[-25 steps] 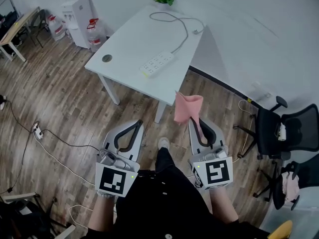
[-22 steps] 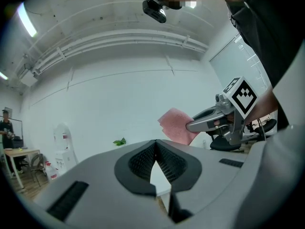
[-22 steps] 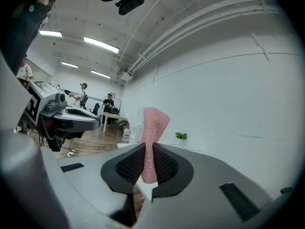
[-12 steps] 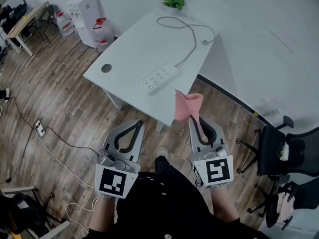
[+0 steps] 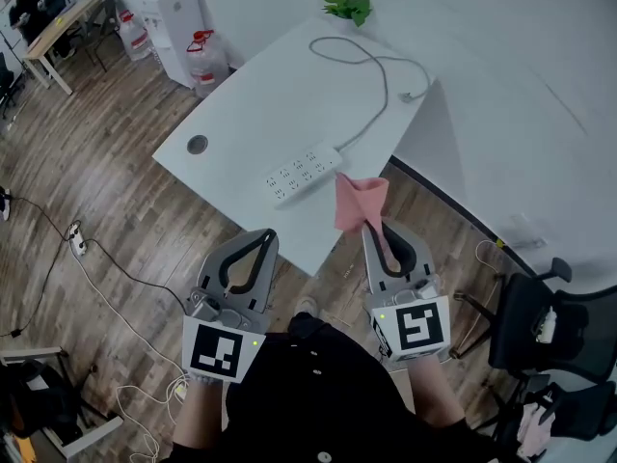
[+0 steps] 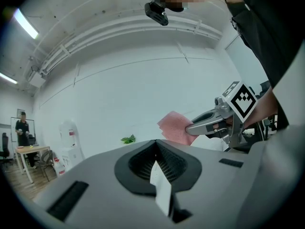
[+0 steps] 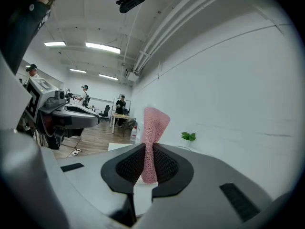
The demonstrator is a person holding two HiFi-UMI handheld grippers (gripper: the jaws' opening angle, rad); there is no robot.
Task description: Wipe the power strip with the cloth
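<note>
Overhead, the right gripper (image 5: 374,231) pinches a pink cloth (image 5: 360,201) that stands up past its jaws. Beside it, the left gripper (image 5: 268,237) is closed on nothing. Ahead of both, a power strip (image 5: 302,173) lies on a white table (image 5: 270,95) over a wooden floor (image 5: 116,191).

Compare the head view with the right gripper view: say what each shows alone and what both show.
Only the head view shows the power strip and its cable lying on the white table. Only the right gripper view shows the ceiling lights and, close up, the right gripper with its jaws pressed on the pink cloth. Both show the cloth, the left gripper and the green plant.
</note>
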